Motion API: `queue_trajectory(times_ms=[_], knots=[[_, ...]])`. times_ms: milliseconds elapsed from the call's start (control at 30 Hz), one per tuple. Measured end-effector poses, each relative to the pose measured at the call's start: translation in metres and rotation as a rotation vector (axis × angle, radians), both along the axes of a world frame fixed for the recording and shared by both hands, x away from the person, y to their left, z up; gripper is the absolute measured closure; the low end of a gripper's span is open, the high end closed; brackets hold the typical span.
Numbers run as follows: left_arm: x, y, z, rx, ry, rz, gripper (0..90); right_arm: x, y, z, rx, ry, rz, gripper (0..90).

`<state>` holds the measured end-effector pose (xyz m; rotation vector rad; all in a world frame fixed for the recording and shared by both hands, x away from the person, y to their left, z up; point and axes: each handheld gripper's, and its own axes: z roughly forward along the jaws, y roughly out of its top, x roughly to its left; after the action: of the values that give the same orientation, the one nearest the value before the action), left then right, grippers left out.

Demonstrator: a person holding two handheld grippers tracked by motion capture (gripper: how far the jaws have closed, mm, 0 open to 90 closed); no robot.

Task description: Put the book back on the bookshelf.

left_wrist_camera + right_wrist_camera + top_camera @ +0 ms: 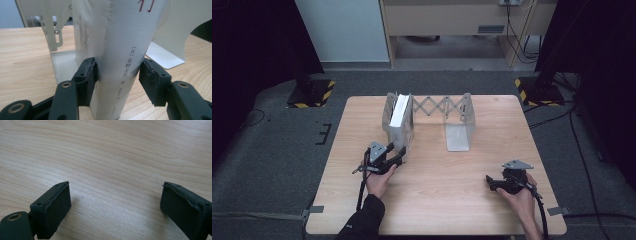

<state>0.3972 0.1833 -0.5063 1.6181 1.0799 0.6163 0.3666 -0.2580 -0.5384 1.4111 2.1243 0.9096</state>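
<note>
High view first: a wooden table (437, 200) is seen from above, and an expandable white metal book rack (459, 122) stands near its far edge, scissor links stretched between two end plates. A white book (399, 122) is stood upright in the rack's left end, against the left plate. The left gripper (398, 159) is held at the near end of that book, its jaws reaching to the book's lower corner, the left hand (379, 181) wrapped behind it. Well apart, towards the table's right near corner, the right gripper (489, 181) is held low over bare wood in the right hand (522, 197), jaws pointed left.

Left gripper view next: the book's spine (125, 57), printed with small dark characters, is caught between the two black pads (86, 77). The left pad is pressed flat on the cover; the right pad appears to touch the spine's edge, though contact there is hard to judge from this angle. The grip is read as clenched on the book. The rack's white base plate (62, 65) is seen behind the left pad, and its scissor link (56, 31) above.

Right gripper view last: both pads are spread wide apart, nothing lodged between them, with pale wood grain (112, 165) beneath. Released, then.
</note>
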Motion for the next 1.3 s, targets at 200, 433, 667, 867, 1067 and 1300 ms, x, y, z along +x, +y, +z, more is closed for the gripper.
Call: queue_trajectory(times_ms=[200, 433, 667, 867, 1067, 1300], knots=[[0.008, -0.007, 0.001, -0.004, 0.011, -0.003, 45.1, 0.0, 0.0, 0.0, 0.0, 0.0, 0.0, 9.8], [0.022, -0.017, 0.001, 0.007, 0.017, -0.013, 42.6, 0.0, 0.0, 0.0, 0.0, 0.0, 0.0, 9.8], [0.035, -0.021, 0.0, 0.0, 0.018, 0.001, 41.9, 0.0, 0.0, 0.0, 0.0, 0.0, 0.0, 9.8], [0.045, -0.022, 0.001, 0.003, 0.023, 0.008, 41.4, 0.0, 0.0, 0.0, 0.0, 0.0, 0.0, 9.8], [0.048, -0.022, -0.003, -0.009, 0.022, 0.004, 39.7, 0.0, 0.0, 0.0, 0.0, 0.0, 0.0, 9.8], [0.035, -0.015, 0.003, 0.015, 0.072, -0.04, 31.9, 0.0, 0.0, 0.0, 0.0, 0.0, 0.0, 9.8]])
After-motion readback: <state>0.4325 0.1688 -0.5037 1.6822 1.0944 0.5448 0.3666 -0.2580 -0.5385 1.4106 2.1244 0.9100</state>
